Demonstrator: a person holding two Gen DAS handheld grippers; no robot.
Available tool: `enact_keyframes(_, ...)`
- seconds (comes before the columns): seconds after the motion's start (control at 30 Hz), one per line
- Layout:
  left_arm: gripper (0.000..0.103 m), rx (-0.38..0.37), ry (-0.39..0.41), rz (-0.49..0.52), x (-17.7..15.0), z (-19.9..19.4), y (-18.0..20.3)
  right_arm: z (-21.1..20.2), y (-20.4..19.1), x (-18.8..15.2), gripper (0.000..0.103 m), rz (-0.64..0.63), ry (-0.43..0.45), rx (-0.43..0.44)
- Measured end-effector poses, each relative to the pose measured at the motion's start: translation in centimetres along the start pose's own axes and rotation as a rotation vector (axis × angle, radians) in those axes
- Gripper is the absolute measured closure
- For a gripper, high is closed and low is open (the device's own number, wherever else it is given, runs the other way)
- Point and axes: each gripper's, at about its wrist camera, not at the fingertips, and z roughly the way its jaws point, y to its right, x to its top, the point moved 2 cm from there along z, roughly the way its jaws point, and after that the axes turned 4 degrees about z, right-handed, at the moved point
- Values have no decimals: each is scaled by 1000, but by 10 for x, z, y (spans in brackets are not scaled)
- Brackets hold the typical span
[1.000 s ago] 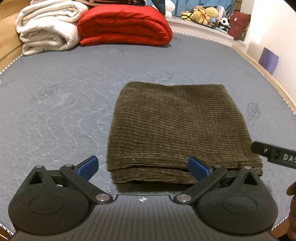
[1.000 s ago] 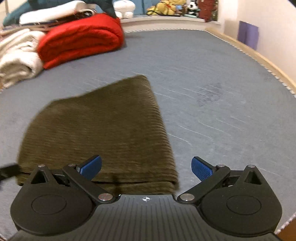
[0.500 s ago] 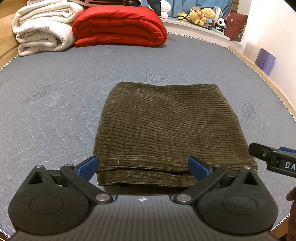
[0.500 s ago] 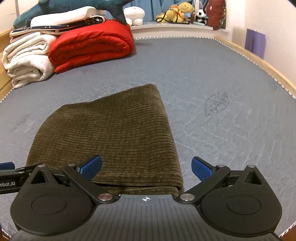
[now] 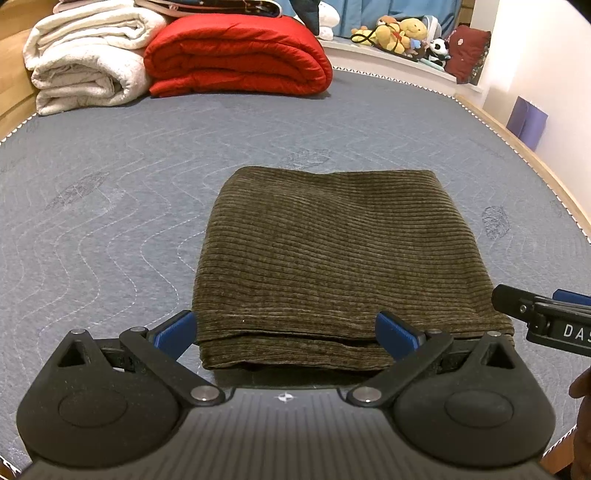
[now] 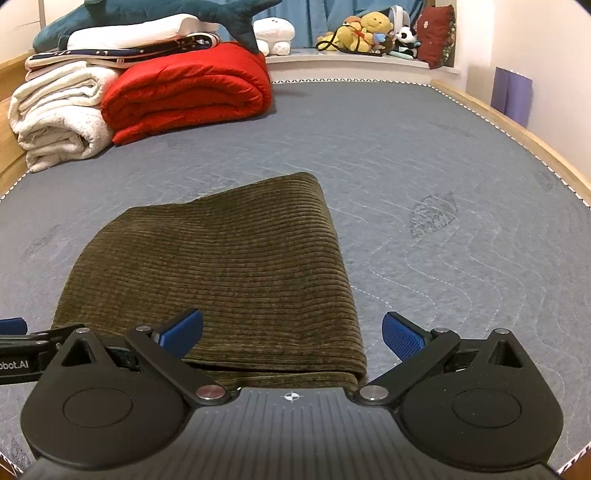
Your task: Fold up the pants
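- Pants (image 5: 343, 258), brown-green corduroy, lie folded into a flat rectangle on grey quilted mattress (image 5: 110, 206), approx. in its middle; layered edge is on the near side, w/ lower layers showing under the top one.
- Left gripper (image 5: 286, 330) is at near edge of pants, fingers wide apart, nothing held; left blue pad (image 5: 175, 328) sits just beside the pants' near-left corner, right pad over the near edge. Touching or not, cannot tell.
- Right gripper (image 6: 291, 332) is at near-right corner of pants, also spread open and empty; one pad over the cloth, other pad (image 6: 400, 338) over bare mattress beside the pants.
- Behind the pants, well apart: red quilt (image 5: 236, 55) and white blanket (image 5: 85, 59), both rolled, side by side.
- Further behind pants, soft toys (image 6: 365, 31) on a ledge.
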Motion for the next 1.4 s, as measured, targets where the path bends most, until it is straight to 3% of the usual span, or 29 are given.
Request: enact_keyframes(1.4,0,-26,17,16,-1,-4,2,0,0,-2,1,-12,4,-4)
